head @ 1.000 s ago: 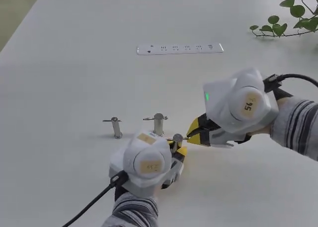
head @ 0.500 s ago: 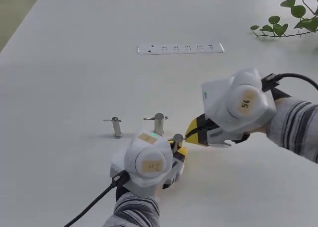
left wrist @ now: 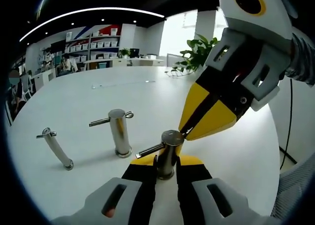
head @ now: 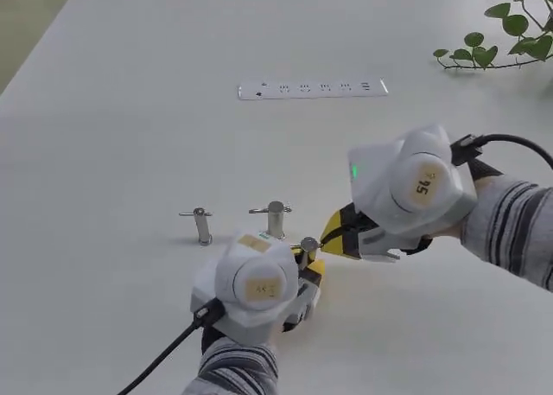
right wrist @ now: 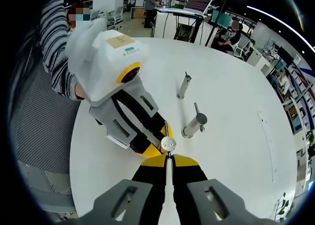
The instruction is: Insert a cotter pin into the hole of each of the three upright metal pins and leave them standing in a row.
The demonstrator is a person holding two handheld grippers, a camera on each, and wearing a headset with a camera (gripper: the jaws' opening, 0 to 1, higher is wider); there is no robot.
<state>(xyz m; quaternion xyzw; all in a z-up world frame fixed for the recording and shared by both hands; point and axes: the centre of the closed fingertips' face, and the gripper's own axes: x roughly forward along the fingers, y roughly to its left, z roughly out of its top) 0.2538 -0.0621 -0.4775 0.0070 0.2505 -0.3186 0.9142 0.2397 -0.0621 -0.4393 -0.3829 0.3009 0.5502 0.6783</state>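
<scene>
Since the earlier frame, we note that the right gripper (head: 330, 235) has edged slightly closer to the third pin (left wrist: 167, 153). The two other pins have held their places, and the small slide of the whole head view is the camera's.

The table (head: 104, 153) carries the work. A plant (head: 510, 32) lies well beyond the third pin and to its right. The right gripper comes in from the right of the third pin, with its jaws pinched almost together on a thin wire. The left gripper (head: 304, 258) sits just on the near side of the third pin and clamps it low on the shaft, holding it upright. A power strip (head: 313, 88) lies well beyond the third pin. The middle pin (head: 276, 218) stands just beyond and left of the third pin, and the end pin (head: 201, 226) stands further left. Both are already fitted. The cotter pin (left wrist: 149, 149) runs through the head of the third pin: its free end shows on the left side, and its other end is in the right gripper's grip.

We judge the last insertion to be in hand and nearly home. The next move calls for a straight push until the pin seats. Both grips should then let go gently, the left one last, so the third pin stays standing in line.
</scene>
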